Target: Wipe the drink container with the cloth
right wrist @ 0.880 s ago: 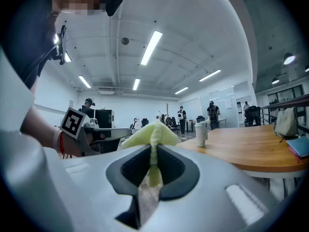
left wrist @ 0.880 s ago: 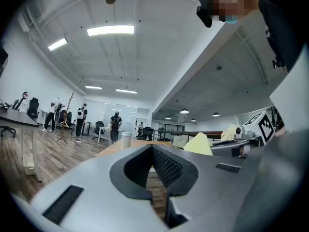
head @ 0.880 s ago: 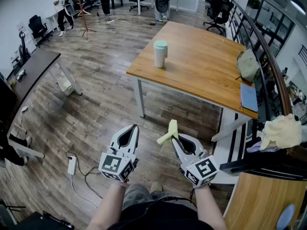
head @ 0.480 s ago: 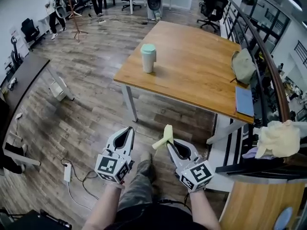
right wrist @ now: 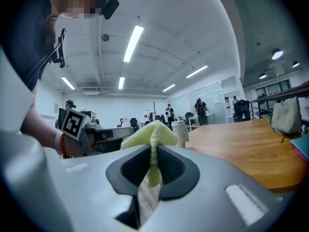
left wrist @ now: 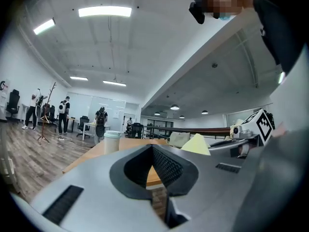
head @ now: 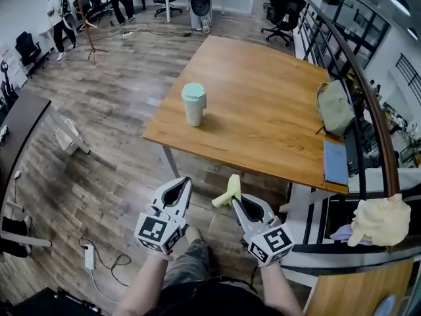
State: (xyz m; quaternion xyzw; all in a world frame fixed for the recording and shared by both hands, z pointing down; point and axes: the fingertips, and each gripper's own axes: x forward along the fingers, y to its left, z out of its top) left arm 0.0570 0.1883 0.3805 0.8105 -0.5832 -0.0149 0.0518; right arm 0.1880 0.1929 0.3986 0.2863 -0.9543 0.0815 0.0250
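The drink container (head: 194, 104), a pale cup with a mint-green lid, stands upright near the left front corner of the wooden table (head: 263, 120). It also shows ahead in the left gripper view (left wrist: 112, 141) and the right gripper view (right wrist: 179, 132). My right gripper (head: 235, 194) is shut on a yellow cloth (head: 228, 191), which sticks up from its jaws (right wrist: 150, 135). My left gripper (head: 182, 187) is shut with nothing in it. Both grippers hang level over the floor, well short of the table's front edge.
An olive bag (head: 335, 107) and a blue notebook (head: 335, 162) lie on the table's right side. A dark railing (head: 365, 104) runs along the right, with a yellow rag (head: 380, 221) draped below. People, chairs and desks stand at the far end. Cables (head: 99, 262) lie on the floor.
The table and the cup have come closer and lower in the head view, shifting left. Both grippers keep their place before me, still shut, the cloth still in the right one.
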